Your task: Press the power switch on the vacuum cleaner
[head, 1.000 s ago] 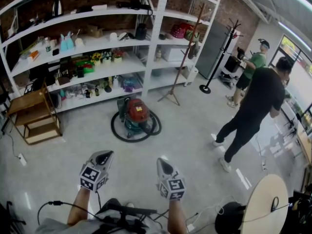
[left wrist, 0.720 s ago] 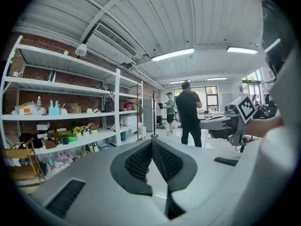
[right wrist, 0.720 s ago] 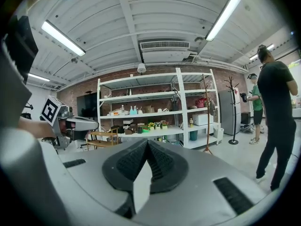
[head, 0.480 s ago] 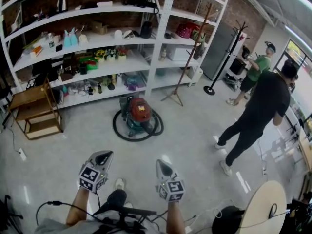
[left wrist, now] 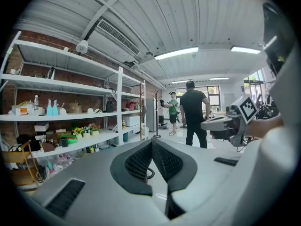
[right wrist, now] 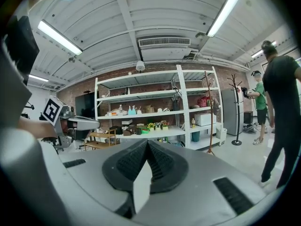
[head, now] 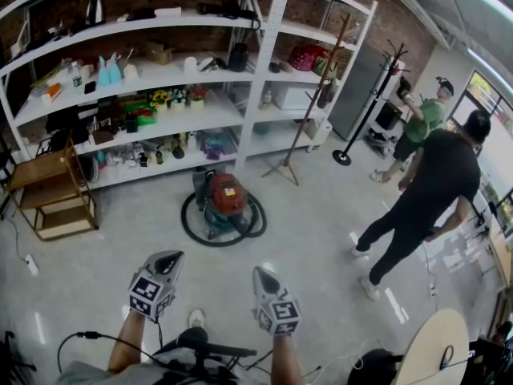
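The vacuum cleaner (head: pixel 224 200), a red-topped green canister, stands on the floor in front of the white shelves (head: pixel 192 115), with its black hose (head: pixel 190 224) coiled round it. No switch can be made out from here. In the head view both grippers are low and well short of the vacuum. My left gripper (head: pixel 169 257) (left wrist: pixel 151 141) has its jaws together and holds nothing. My right gripper (head: pixel 260 274) (right wrist: pixel 147 142) is shut and empty too. Each gripper view looks out level across the room past closed tips.
A person in black (head: pixel 421 195) walks at the right, and a person in green (head: pixel 425 119) stands behind, near a coat stand (head: pixel 367 87). A wooden rack (head: pixel 48 192) is at the left, a leaning pole stand (head: pixel 309 103) right of the vacuum, a round table (head: pixel 433 345) at bottom right.
The view has shifted slightly, with the vacuum staying mid-frame. The person in black has stepped further right. Both grippers stay shut in about the same place.
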